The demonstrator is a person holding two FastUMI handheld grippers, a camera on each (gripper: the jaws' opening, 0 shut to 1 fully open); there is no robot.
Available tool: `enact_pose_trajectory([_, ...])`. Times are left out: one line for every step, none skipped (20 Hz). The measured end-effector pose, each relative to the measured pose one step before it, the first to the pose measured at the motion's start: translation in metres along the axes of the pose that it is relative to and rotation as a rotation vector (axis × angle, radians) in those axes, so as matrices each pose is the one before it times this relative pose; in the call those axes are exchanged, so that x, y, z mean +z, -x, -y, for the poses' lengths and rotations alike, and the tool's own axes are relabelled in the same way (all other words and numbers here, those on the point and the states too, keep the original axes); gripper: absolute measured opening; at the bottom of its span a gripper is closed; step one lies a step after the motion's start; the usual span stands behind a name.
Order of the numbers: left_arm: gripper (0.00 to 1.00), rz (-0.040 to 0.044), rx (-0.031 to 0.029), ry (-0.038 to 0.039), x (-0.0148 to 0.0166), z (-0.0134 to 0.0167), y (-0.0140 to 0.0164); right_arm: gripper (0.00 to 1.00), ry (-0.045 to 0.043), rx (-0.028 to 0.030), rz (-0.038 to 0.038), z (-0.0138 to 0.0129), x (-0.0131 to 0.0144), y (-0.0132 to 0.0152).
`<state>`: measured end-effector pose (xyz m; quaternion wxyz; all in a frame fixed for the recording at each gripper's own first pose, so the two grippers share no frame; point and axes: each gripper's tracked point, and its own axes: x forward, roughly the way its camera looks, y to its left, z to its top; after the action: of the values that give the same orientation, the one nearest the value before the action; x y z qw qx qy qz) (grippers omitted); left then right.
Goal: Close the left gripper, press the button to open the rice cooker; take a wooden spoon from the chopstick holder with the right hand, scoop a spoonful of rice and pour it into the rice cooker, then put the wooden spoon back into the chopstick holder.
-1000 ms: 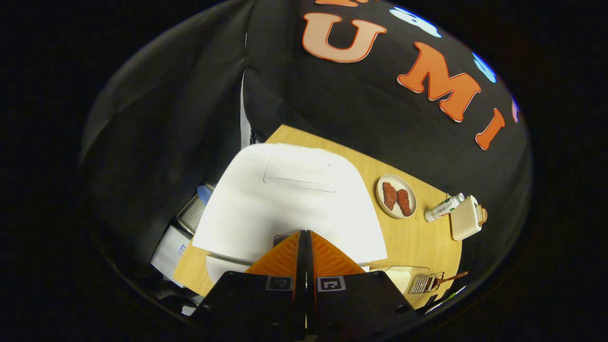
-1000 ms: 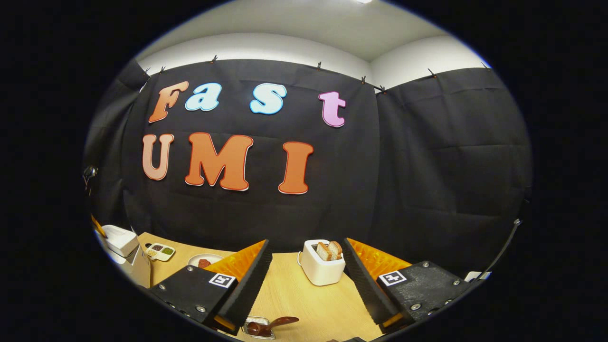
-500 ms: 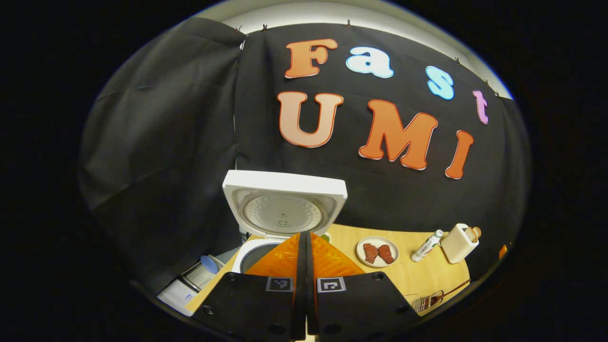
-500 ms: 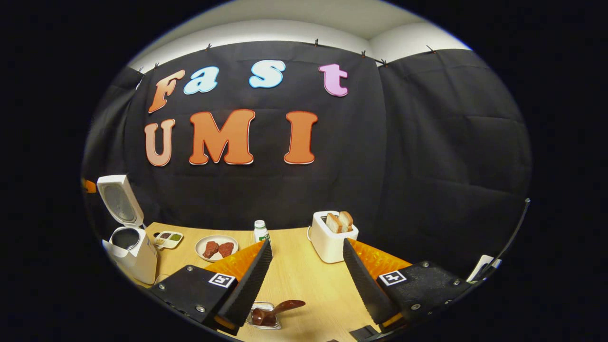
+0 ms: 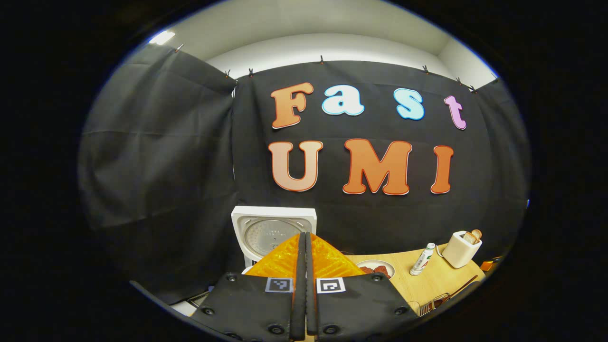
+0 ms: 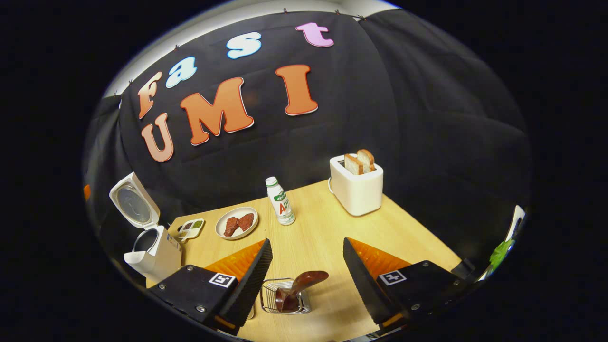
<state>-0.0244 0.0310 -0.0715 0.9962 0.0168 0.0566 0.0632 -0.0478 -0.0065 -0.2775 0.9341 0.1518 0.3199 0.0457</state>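
A: Start on the left. The cooker (image 6: 151,247) stands at the table's (image 6: 332,237) left edge with its lid (image 6: 134,201) tipped up and back. Why up?

B: So rice can be poured in. The button step looks done. The pot mouth is open and dark inside.

A: And the left gripper (image 5: 304,256)?

B: Its fingers are pressed together with nothing between them. A closed tip is good for poking a button. It hangs in front of the lid, not touching it.

A: Moving right, there is a small dish (image 6: 190,228), a plate (image 6: 236,223) of meat, a bottle (image 6: 280,201) and a toaster (image 6: 356,185) with bread.

B: Those are not part of the job. The spoon (image 6: 298,286) is. It sits in the wire holder (image 6: 285,297) near the table's front, bowl end up, leaning right.

A: Why is the right gripper (image 6: 306,263) there?

B: Its fingers are wide apart, one on each side above the spoon. It looks ready to come down and grab it. It holds nothing yet.

A: What does each view add?

B: The left gripper view shows the lid's round inner plate face on. The right gripper view shows the pot mouth and the spoon up close. In the left gripper view the holder is tiny at the right edge. No rice can be made out.
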Motion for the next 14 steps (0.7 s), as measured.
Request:
enact_pose_trajectory([0.05, 0.01106, 0.00602, -0.00578, 0.00065, 0.00565, 0.00564, 0.94, -0.01373, 0.00773, -0.02018, -0.00013, -0.00908, -0.00547])
enact_pose_trajectory([0.04, 0.00483, -0.00023, -0.00284, 0.00112, 0.00698, 0.00756, 0.94, -0.00558, 0.00142, -0.02552, 0.00316, -0.01163, -0.00373])
enact_pose_trajectory([0.05, 0.00546, 0.00269, -0.00579, 0.00011, 0.00438, 0.00627, 0.93, -0.00234, 0.00395, -0.02232, 0.00012, -0.00919, -0.00486])
enact_pose_trajectory([0.05, 0.00214, -0.00336, -0.00471, -0.00058, 0.00608, 0.00444, 0.93, -0.00467, 0.00298, -0.01612, 0.00154, -0.00728, -0.00451])
enact_pose_trajectory([0.05, 0.00501, 0.00231, -0.01734, -0.00060, 0.00465, 0.00637, 0.92, -0.00663, 0.00856, -0.01517, -0.00007, -0.00543, -0.00454])
enact_pose_trajectory([0.13, 0.00519, 0.00334, -0.01442, 0.00111, 0.00225, 0.00433, 0.92, -0.00837, 0.00714, -0.00620, -0.00044, -0.00481, -0.00275])
enact_pose_trajectory([0.16, 0.00647, -0.00121, -0.01214, 0.00221, 0.00323, 0.00625, 0.90, -0.01047, 0.01135, -0.00290, -0.00158, -0.00305, -0.00380])
enact_pose_trajectory([0.23, 0.00596, 0.01233, -0.00343, 0.00208, 0.00061, 0.00294, 0.89, -0.00898, 0.01188, -0.00085, -0.00082, -0.00502, -0.00130])
enact_pose_trajectory([0.28, 0.00280, 0.01178, -0.00738, 0.00016, -0.00105, 0.00223, 0.83, -0.00186, 0.00604, -0.00231, -0.00137, -0.00431, -0.00344])
enact_pose_trajectory([0.33, -0.00548, 0.00220, -0.00415, -0.00228, 0.00200, 0.00270, 0.79, -0.00096, 0.00966, 0.00039, -0.00144, -0.00405, -0.00025])
enact_pose_trajectory([0.33, -0.00669, 0.00239, -0.00245, -0.00309, 0.00069, 0.00172, 0.71, -0.00710, 0.00832, 0.00701, -0.00152, -0.00143, -0.00055])
enact_pose_trajectory([0.38, -0.00919, 0.00349, 0.00436, -0.00198, -0.00027, 0.00052, 0.67, -0.01196, 0.00575, 0.00778, -0.00200, -0.00194, -0.00018])
enact_pose_trajectory([0.37, -0.00858, 0.00314, 0.00787, -0.00226, -0.00105, -0.00010, 0.55, -0.01194, -0.00055, 0.00146, -0.00038, -0.00106, -0.00172])
enact_pose_trajectory([0.39, -0.01076, 0.00153, 0.00746, -0.00217, -0.00065, -0.00138, 0.49, -0.01060, 0.00551, -0.00577, -0.00137, -0.00308, -0.00101])
